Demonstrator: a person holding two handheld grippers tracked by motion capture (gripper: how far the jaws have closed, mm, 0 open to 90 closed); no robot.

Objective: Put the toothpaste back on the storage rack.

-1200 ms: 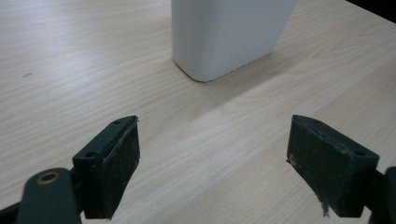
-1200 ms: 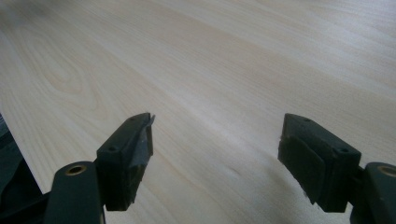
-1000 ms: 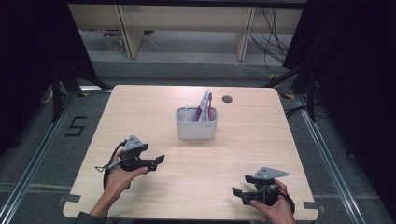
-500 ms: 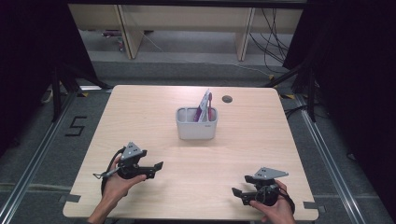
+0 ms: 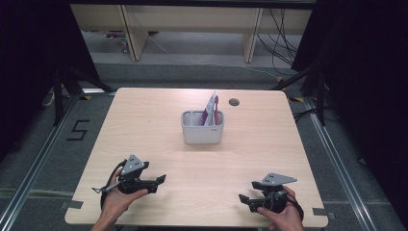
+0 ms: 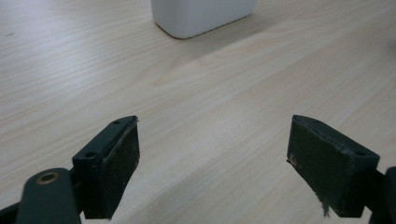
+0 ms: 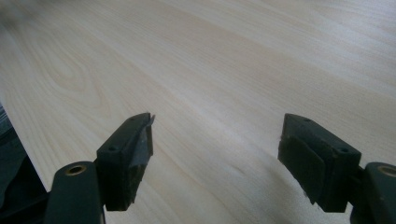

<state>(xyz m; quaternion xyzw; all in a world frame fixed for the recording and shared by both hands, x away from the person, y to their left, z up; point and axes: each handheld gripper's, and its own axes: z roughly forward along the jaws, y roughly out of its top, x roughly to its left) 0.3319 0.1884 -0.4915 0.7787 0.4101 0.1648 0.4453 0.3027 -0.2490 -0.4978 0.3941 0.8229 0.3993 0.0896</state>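
my left gripper (image 5: 161, 178) sat nearer the white plastic caddy (image 5: 202, 128) of pink toothbrushes (image 5: 215, 109), which stood mid-table at about one o'clock from it, while my right gripper (image 5: 242, 198) idled; both sets of jaws were spread apart, empty.

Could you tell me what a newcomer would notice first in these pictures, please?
Probably the white container standing alone past the middle of the wooden table, with pink items sticking up from it. Next, the left tongs and right tongs, both open near the table's near edge.
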